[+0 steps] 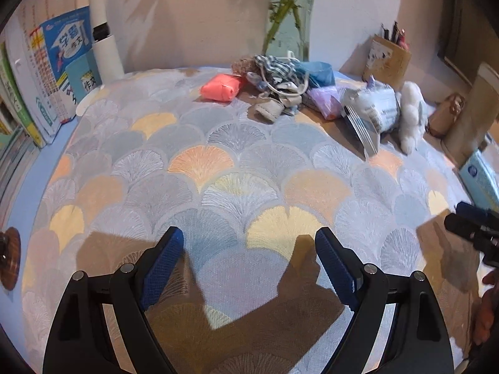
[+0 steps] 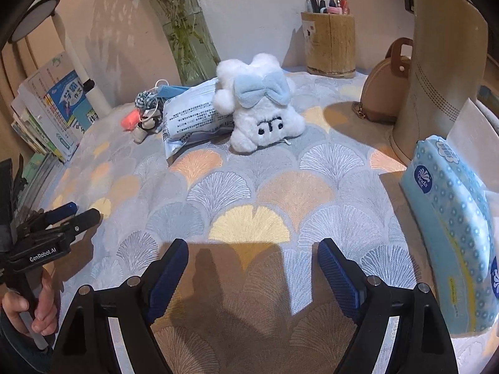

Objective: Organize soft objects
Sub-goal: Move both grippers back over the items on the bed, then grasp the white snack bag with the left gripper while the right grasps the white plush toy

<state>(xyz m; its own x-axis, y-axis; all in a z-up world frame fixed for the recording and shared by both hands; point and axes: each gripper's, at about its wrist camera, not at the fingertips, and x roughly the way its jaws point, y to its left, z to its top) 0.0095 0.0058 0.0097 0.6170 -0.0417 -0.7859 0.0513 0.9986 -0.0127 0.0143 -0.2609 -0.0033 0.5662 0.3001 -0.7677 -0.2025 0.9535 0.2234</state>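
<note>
A white plush toy (image 2: 262, 106) with a blue bow lies upside down at the back of the patterned table; it also shows in the left wrist view (image 1: 411, 115). Beside it lie a blue-white plastic pack (image 2: 190, 118), a pink soft bundle (image 1: 220, 87), a purple pouch (image 1: 327, 101) and a pile of checked cloth and cords (image 1: 277, 74). My left gripper (image 1: 249, 243) is open and empty above the table's front. My right gripper (image 2: 252, 252) is open and empty, well short of the plush. Each gripper shows at the other view's edge.
Books (image 1: 46, 71) stand at the left with a white lamp post (image 1: 104, 40). A glass vase (image 2: 187, 40), a pen holder (image 2: 330, 43), a tan bag (image 2: 383, 93) and a beige appliance (image 2: 443, 71) line the back. A tissue pack (image 2: 452, 218) lies right.
</note>
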